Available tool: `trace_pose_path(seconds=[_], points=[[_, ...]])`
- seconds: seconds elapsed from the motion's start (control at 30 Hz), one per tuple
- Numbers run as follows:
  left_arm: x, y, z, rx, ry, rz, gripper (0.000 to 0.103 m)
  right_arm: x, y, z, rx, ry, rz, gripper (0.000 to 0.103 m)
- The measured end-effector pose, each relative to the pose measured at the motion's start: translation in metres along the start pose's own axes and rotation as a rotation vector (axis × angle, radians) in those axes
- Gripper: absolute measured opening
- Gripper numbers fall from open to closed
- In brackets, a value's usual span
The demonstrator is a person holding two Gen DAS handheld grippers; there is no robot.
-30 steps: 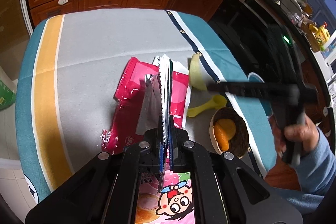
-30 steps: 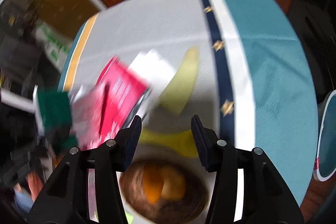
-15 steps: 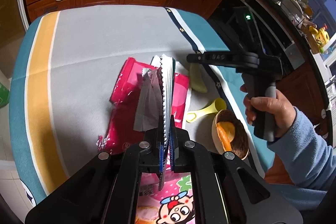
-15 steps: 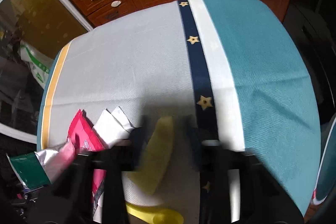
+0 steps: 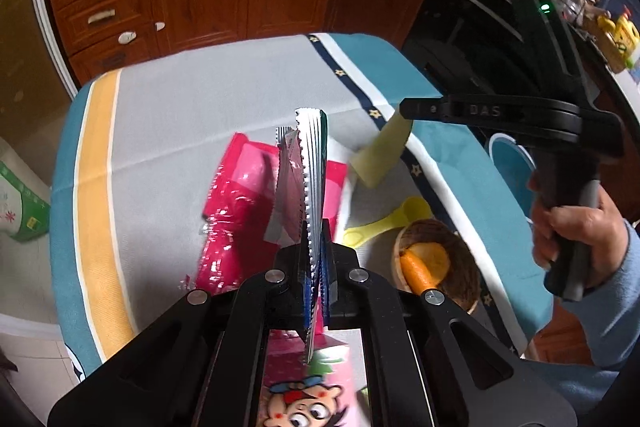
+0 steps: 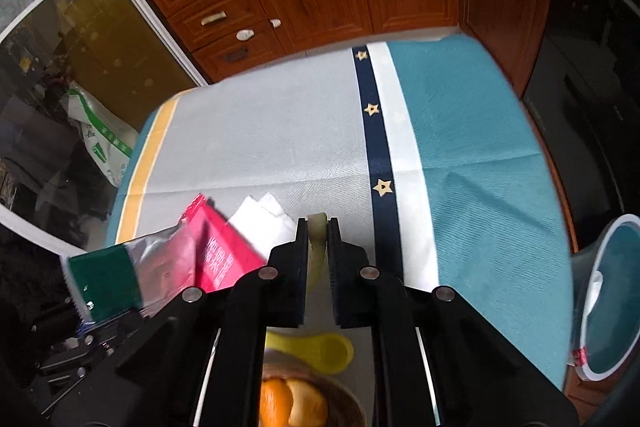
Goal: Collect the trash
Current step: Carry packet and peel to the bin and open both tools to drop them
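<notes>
With both grippers over the table and its grey, teal and star-striped cloth, here's the layout, big to small. Teal bin sits off the table's right edge, white scrap inside. Red snack wrapper lies flat on the grey part, white paper tucked at its far right edge. Wooden bowl with orange peel sits near the table's near edge, yellow spoon just beside it. Left gripper: jaws clenched on a stack of flat foil wrappers, standing on edge above the red wrapper; outermost one is green. Right gripper: jaws clamped on a pale yellow-green peel strip, which hangs lifted off the cloth, over the star stripe.
</notes>
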State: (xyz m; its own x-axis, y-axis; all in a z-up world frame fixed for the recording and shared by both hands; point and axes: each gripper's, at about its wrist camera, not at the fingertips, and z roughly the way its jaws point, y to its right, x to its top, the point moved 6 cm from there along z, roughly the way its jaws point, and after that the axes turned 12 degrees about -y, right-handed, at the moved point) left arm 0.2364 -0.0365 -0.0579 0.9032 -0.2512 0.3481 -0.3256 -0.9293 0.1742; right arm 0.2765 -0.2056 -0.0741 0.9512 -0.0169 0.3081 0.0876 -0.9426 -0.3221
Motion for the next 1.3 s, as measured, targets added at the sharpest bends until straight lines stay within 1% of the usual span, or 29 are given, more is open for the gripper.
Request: trace_pose_path(seconds=[0.1, 0.23, 0.37, 0.53, 0.63, 0.73, 0.8, 0.9, 0.97, 1.03, 1.17, 1.3], points=[[0.0, 0.013, -0.007, 0.026, 0.016, 0.024, 0.003, -0.008, 0.002, -0.019, 0.004, 0.027, 0.004, 0.009], [0.0, 0.036, -0.018, 0.048, 0.03, 0.065, 0.003, -0.02, 0.016, -0.048, 0.006, 0.07, 0.027, 0.009], [0.002, 0.071, -0.024, 0.053, 0.037, 0.124, 0.003, -0.034, 0.037, -0.078, 0.004, 0.115, 0.062, 0.009], [0.008, 0.119, -0.027, 0.029, 0.037, 0.2, 0.003, -0.055, 0.075, -0.112, -0.005, 0.168, 0.11, 0.009], [0.018, 0.159, -0.025, -0.011, 0.032, 0.259, 0.003, -0.07, 0.108, -0.131, -0.013, 0.199, 0.156, 0.009], [0.028, 0.208, -0.015, -0.056, 0.018, 0.334, 0.003, -0.089, 0.151, -0.148, -0.023, 0.229, 0.221, 0.009], [0.032, 0.247, -0.004, -0.09, 0.002, 0.395, 0.003, -0.103, 0.185, -0.156, -0.029, 0.243, 0.275, 0.009], [0.036, 0.295, 0.016, -0.126, -0.03, 0.473, 0.003, -0.126, 0.234, -0.162, -0.041, 0.254, 0.36, 0.009], [0.037, 0.326, 0.035, -0.136, -0.055, 0.522, 0.003, -0.142, 0.268, -0.163, -0.051, 0.254, 0.419, 0.009], [0.038, 0.353, 0.055, -0.143, -0.087, 0.556, 0.003, -0.155, 0.295, -0.163, -0.062, 0.25, 0.469, 0.009], [0.045, 0.396, 0.093, -0.155, -0.135, 0.59, 0.003, -0.179, 0.346, -0.158, -0.117, 0.23, 0.553, 0.009], [0.051, 0.422, 0.13, -0.181, -0.2, 0.588, 0.003, -0.192, 0.379, -0.145, -0.144, 0.199, 0.609, 0.009]])
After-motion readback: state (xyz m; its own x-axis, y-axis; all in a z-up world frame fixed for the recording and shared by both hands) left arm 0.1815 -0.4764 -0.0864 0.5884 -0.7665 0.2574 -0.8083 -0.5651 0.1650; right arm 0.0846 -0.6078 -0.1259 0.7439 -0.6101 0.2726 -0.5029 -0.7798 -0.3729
